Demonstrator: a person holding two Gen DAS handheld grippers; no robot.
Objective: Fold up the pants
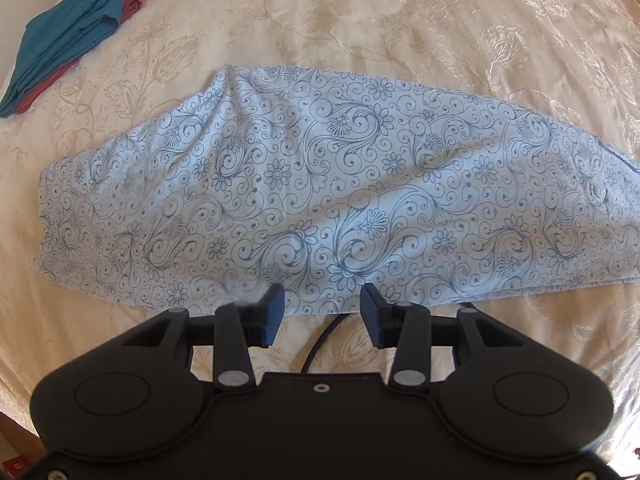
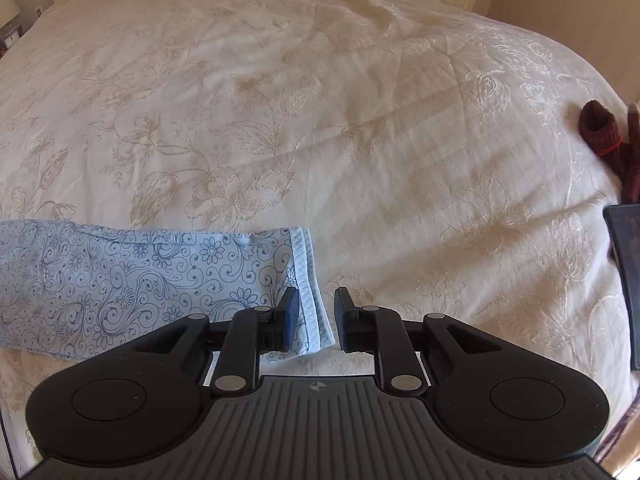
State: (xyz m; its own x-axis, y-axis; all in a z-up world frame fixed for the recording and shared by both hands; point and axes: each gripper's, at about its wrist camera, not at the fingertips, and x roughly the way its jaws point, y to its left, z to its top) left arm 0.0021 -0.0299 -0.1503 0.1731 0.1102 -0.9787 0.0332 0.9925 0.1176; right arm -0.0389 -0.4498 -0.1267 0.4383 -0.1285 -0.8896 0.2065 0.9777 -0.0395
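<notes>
Both black two-finger grippers, left [image 1: 322, 315] and right [image 2: 317, 317], are shown open and empty above the pale-blue floral cotton pants [image 1: 320, 200], laid lengthwise-folded near the embroidered cream bedspread's [image 2: 320, 120] front edge. A crosswise fold is judged next, requiring the hem end [image 2: 306, 280] to be gripped.

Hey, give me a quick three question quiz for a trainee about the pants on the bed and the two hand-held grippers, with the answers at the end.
1. True or false: the patterned pants lie flat on the bedspread, held by neither gripper.
2. Which end of the pants sits by the right hand-held gripper? A) hemmed end B) a pocket C) a zipper
3. Name the color on top of the folded clothes beyond the left hand-held gripper.

Key: 1 true; 2 A, the hemmed end; 3 teal, over red.
</notes>
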